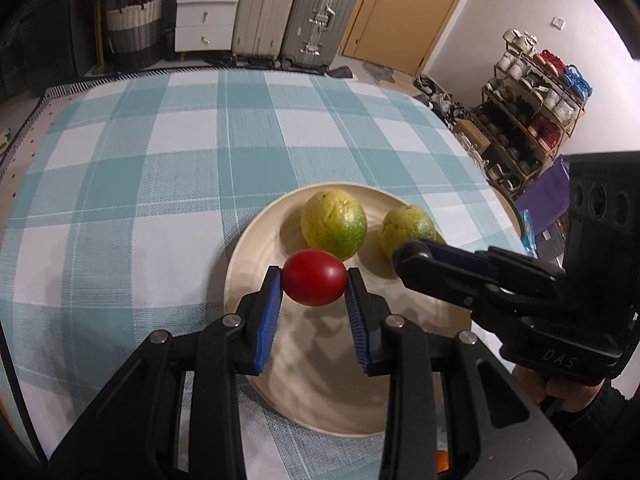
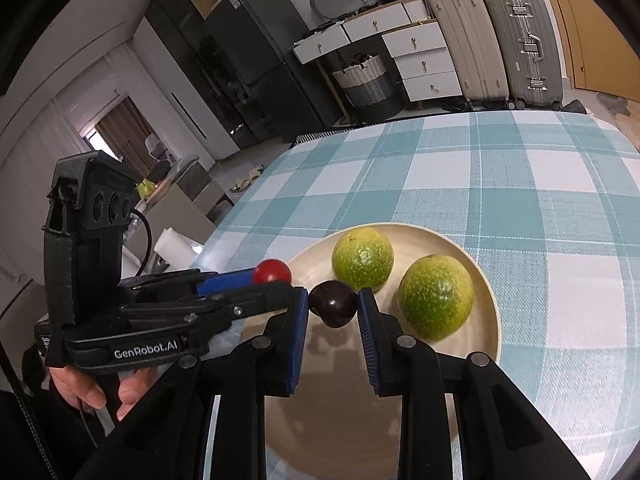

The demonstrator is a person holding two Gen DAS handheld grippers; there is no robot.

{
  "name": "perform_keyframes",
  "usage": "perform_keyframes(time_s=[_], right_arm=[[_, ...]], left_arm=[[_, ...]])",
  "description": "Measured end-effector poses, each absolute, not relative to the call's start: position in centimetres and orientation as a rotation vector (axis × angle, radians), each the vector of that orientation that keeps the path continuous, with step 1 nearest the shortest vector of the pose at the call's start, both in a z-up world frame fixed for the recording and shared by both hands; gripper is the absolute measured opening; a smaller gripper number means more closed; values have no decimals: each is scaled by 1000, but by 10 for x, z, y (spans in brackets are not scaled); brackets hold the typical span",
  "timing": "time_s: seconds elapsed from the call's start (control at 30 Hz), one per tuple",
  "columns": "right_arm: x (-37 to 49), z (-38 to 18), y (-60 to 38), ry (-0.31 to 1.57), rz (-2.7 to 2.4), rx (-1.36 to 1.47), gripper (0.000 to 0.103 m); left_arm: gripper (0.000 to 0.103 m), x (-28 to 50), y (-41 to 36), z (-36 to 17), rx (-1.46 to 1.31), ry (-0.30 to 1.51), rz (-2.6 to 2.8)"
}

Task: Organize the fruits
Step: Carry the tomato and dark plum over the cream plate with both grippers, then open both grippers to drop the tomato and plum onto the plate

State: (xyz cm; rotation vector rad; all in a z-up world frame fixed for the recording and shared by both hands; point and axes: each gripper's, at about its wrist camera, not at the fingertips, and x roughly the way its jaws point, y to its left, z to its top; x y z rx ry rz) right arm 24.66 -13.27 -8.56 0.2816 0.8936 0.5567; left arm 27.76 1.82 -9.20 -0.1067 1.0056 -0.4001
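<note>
Fruits are gripped in both tongs above a pale round plate (image 1: 256, 264). The left tongs (image 1: 314, 280) are closed on a small red fruit (image 1: 315, 283), its two sides pressed between the blue pads (image 1: 269, 320), and it hangs over the near half of the plate. The right tongs (image 2: 333, 304) are closed on a small dark, nearly black fruit (image 2: 334, 304), likewise pinched between blue pads (image 2: 298, 344) and held over the plate's near part. In the left wrist view the right tongs come in from the right with their tip just in front of one green fruit; in the right wrist view the left tongs come in from the left, the red fruit at their tip by the plate's left rim.

Two yellow-green round fruits lie on the plate beyond the tongs: one (image 1: 334, 224) toward the middle, the other (image 1: 406, 226) beside it nearer the right rim, apart from each other. The plate sits on a surface covered by a teal and white checked cloth (image 1: 160, 152). A hand (image 2: 92, 392) holds the left tool's grip. Beyond the surface stand suitcases (image 1: 296, 12), white drawers (image 1: 204, 12) and a shoe rack (image 1: 532, 108).
</note>
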Motion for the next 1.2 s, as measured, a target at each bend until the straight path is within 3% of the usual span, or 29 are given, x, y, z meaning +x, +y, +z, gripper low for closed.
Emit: perform_keyframes(time_s=[0.23,0.33,0.43,0.9,1.1,1.2], right_arm=[[252,-95,-125,894,516,217,27],[253,-96,-132,883,497,239,41],[247,-87,-137,832,490,241,51],[209,-45,-159,714,448,263,52],[184,-26,-163,653,407,251,53],[169,-14,-168,614,393,254,62]], left_arm=[[29,292,14,-101,-123,1019,-423],[30,294,13,-98,-125,1016,-427],[39,290,14,-92,-120,998,-429],[41,247,28,-58,-97,926,-335],[53,219,31,-34,-75,876,-318],[61,203,32,-20,-65,846,-309]])
